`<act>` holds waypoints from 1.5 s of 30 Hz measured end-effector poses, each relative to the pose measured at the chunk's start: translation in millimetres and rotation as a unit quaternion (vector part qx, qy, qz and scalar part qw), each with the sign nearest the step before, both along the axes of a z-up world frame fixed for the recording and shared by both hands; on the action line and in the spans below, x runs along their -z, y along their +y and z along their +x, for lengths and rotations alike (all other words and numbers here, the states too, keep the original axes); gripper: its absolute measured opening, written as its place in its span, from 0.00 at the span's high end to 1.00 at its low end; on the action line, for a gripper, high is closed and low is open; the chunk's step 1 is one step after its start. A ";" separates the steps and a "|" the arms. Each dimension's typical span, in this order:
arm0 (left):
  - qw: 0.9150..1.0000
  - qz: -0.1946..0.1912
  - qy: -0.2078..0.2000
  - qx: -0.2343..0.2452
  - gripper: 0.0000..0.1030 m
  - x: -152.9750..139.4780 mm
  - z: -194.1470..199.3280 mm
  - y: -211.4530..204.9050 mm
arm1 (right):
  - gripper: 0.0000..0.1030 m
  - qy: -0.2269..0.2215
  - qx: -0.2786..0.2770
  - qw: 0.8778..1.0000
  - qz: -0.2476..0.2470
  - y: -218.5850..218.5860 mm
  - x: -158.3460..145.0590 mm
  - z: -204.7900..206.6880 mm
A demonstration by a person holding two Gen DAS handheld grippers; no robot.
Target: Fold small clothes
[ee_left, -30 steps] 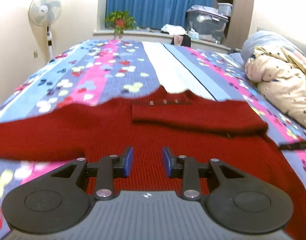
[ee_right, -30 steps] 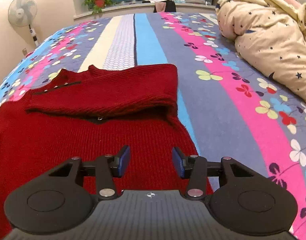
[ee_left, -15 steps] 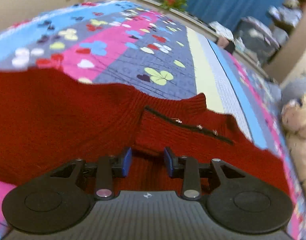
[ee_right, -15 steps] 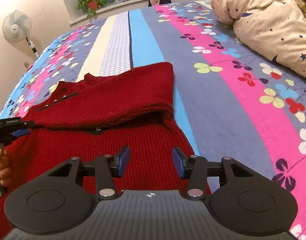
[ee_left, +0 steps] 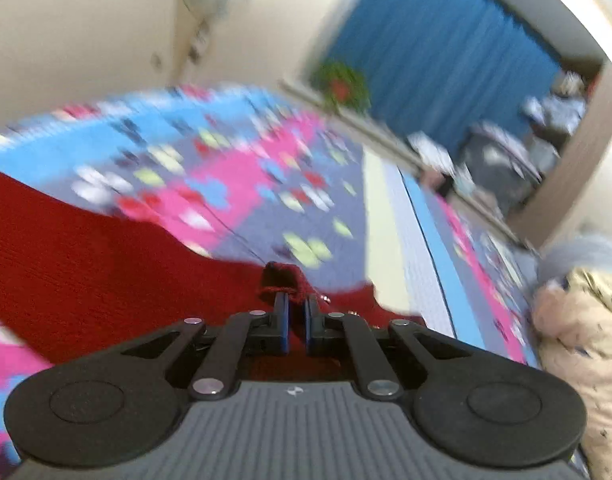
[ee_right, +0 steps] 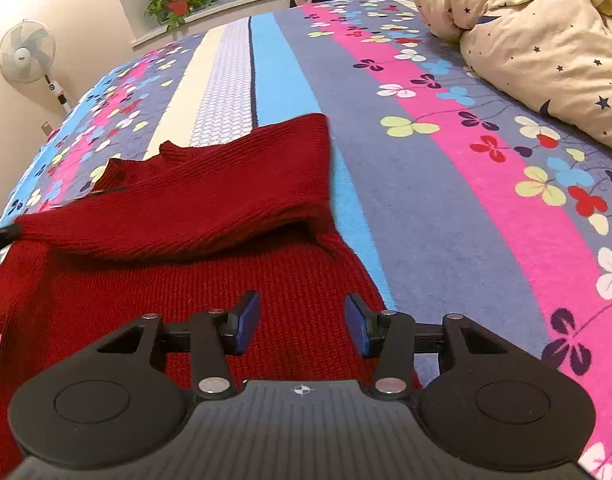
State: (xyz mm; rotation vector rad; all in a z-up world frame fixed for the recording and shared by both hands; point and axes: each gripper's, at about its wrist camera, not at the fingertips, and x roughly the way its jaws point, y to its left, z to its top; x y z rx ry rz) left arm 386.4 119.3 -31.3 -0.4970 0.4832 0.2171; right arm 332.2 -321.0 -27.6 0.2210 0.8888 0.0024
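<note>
Nearest in the right wrist view, the right gripper (ee_right: 302, 326) hovers with its blue-padded fingers (ee_right: 244, 322) spread wide and nothing between them, just above the lower body of a red sweater (ee_right: 178, 216) that lies flat on the bed (ee_right: 445, 184). Beyond the fingers, one sleeve is folded across the chest, its cuff end reaching the far left edge of the view, where a dark object touches it; what that object is cannot be told from this view alone. The collar sits past the sleeve, pointing toward the far end of the bed. In the left wrist view, which is tilted and heavily blurred, the left gripper (ee_left: 296, 322) has its fingers drawn close together on a bunched bit of the red sweater (ee_left: 86, 264), pinching a small raised tuft of knit just ahead of the tips. The rest of the sweater spreads out to the left of that gripper over the flowered, striped bedcover. Farther off, a cream quilt (ee_right: 525, 28) with dark stars is heaped at the right side of the bed. At the back stand a fan (ee_right: 24, 54) by the wall, a potted plant (ee_right: 177, 0) on the sill, and blue curtains (ee_left: 437, 60).
</note>
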 end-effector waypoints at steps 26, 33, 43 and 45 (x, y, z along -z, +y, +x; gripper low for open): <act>0.977 0.157 0.125 0.074 0.71 -15.7 -72.4 94.6 | 0.53 0.019 -0.001 0.999 -0.037 14.3 17.6 4.7; 0.979 0.114 0.159 -0.061 0.72 -3.4 -80.5 187.9 | 0.53 0.025 -0.016 0.997 -0.067 28.9 25.1 2.2; 0.974 0.014 0.159 -0.161 0.71 11.8 -72.2 274.4 | 0.53 0.030 -0.027 0.995 -0.092 44.4 34.5 6.2; 0.971 -0.012 0.162 -0.176 0.70 17.9 -71.4 287.8 | 0.53 0.032 -0.030 0.995 -0.094 46.9 36.3 7.8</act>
